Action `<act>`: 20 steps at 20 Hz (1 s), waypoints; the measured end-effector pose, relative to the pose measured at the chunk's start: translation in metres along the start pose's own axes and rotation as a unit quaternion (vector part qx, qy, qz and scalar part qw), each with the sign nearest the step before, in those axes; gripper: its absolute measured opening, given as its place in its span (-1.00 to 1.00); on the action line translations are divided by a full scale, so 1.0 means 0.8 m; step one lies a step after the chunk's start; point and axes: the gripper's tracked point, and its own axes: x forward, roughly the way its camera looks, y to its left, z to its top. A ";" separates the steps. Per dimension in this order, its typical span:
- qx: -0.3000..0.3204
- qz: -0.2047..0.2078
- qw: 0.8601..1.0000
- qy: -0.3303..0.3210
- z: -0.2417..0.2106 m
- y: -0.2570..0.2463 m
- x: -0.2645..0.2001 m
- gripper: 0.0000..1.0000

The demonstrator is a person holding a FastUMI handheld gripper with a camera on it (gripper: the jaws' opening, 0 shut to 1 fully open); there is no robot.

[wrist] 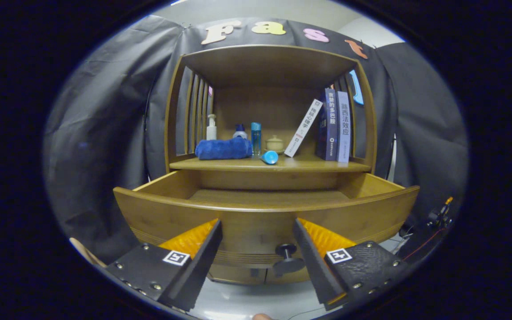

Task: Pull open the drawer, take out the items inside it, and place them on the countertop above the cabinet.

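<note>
While the drawer (256, 209) stands pulled out from the wooden cabinet (269, 66), its bare floor is seen beyond the front panel; no contents can be made out on the part that shows. The gripper (256, 242) is held wide apart with nothing between its fingers, just in front of the drawer front. A dark knob (286, 251) is seen on that front, close beside the inner edge of the right finger, apart from it. On the countertop (269, 165) above the drawer, a folded blue towel (223, 148) lies at the left. Behind it a pump bottle (211, 127) stands upright. A blue tube (256, 138) stands near the middle, with a blue cup (270, 157) tipped on its side just ahead. A small lidded jar (275, 143) sits beside a leaning white book (303, 128), and upright books (336, 125) are set at the right.
</note>
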 end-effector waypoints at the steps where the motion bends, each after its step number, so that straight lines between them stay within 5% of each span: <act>1: -0.005 0.002 1.000 -0.003 0.006 0.001 0.008 0.93; 20: -0.048 0.011 0.999 0.016 0.018 0.007 0.142 0.93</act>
